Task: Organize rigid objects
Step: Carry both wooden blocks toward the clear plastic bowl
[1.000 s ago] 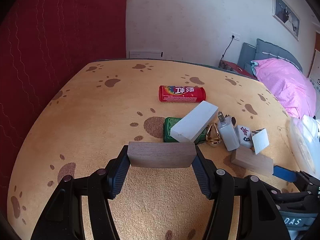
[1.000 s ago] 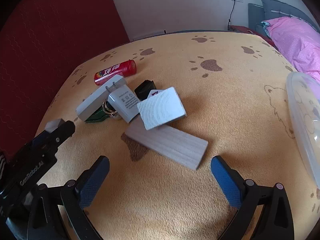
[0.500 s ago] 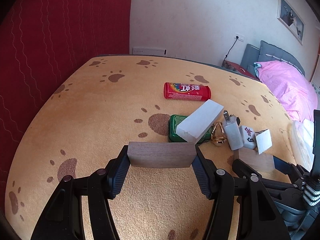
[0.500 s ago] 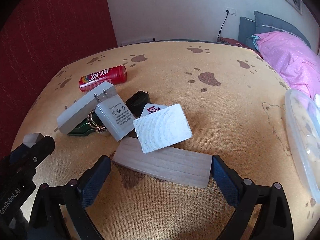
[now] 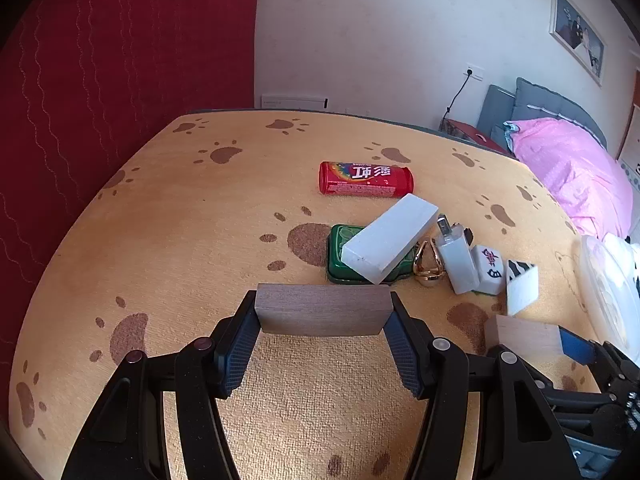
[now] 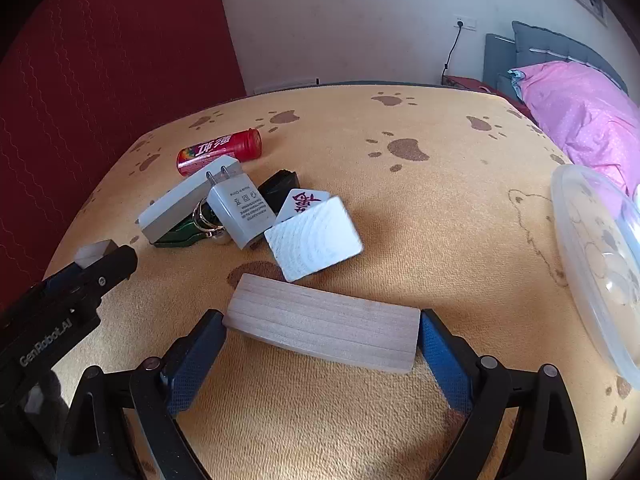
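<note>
My left gripper (image 5: 322, 334) is shut on a dark wooden block (image 5: 323, 309), held above the paw-print table. My right gripper (image 6: 322, 344) has its blue pads against both ends of a pale wooden block (image 6: 322, 326) that lies on the cloth. Behind it sits a pile: a white ridged block (image 6: 314, 238), a mahjong tile (image 6: 302, 202), a white charger plug (image 6: 240, 210), a long white block (image 5: 390, 238) lying on a green tin (image 5: 340, 256), a gold ring (image 5: 428, 266) and a red candy tube (image 5: 366, 179).
A clear plastic container (image 6: 596, 256) sits at the table's right edge. A pink blanket on a bed (image 6: 584, 100) lies beyond it. A red curtain (image 5: 100, 80) hangs along the left. The left gripper's body (image 6: 60, 312) shows at the lower left of the right wrist view.
My right gripper moved forward and closed its jaws onto the ends of the pale wooden block. The left gripper kept hold of the dark block and shifted only slightly.
</note>
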The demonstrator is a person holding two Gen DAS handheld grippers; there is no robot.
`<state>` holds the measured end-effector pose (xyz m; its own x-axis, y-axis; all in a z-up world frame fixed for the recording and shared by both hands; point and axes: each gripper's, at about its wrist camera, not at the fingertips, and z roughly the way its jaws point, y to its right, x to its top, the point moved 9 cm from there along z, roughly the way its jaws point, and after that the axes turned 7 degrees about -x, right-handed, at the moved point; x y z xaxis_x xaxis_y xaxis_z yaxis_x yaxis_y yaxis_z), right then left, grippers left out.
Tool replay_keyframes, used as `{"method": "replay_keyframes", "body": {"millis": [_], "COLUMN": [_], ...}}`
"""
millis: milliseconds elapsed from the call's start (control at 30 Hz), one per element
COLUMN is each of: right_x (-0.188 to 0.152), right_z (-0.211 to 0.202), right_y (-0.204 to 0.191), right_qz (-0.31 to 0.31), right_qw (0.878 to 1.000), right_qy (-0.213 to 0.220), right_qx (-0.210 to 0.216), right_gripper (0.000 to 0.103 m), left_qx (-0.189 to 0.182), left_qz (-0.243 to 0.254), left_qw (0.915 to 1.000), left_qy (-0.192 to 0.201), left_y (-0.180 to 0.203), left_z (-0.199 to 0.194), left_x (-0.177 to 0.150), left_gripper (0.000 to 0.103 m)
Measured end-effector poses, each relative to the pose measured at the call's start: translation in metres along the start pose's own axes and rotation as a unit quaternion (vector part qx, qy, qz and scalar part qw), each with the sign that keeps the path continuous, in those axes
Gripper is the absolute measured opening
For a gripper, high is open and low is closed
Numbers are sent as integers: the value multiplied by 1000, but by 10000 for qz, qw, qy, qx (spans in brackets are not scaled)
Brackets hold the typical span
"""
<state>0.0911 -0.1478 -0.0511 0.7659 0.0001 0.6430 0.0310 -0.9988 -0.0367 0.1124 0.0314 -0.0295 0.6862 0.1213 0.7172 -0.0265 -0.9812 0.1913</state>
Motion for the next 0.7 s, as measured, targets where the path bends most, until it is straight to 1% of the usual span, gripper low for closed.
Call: {"method": "replay_keyframes", "body": {"millis": [133, 300, 500, 700], "right_x": [-4, -7, -2, 1], "right_z": [-14, -30, -45, -49], "right_y": [9, 27, 68, 125], "right_qz": [21, 85, 350, 782], "right_qw": [9999, 9996, 9974, 9913], "right_qy": [106, 276, 525, 621], "right_qx": [32, -37, -356, -855], "right_gripper": [97, 97, 97, 97], "left_qx": [-14, -74, -162, -205], "left_qz": [69, 200, 372, 498], "left_qw": [10000, 9998, 9991, 9985], "left_qy": [-19, -43, -74, -105], "left_y": [5, 15, 28, 37], "left_z": [1, 1, 1, 1], "left_x": [-2, -6, -12, -17], "left_gripper": [61, 61, 61, 61]}}
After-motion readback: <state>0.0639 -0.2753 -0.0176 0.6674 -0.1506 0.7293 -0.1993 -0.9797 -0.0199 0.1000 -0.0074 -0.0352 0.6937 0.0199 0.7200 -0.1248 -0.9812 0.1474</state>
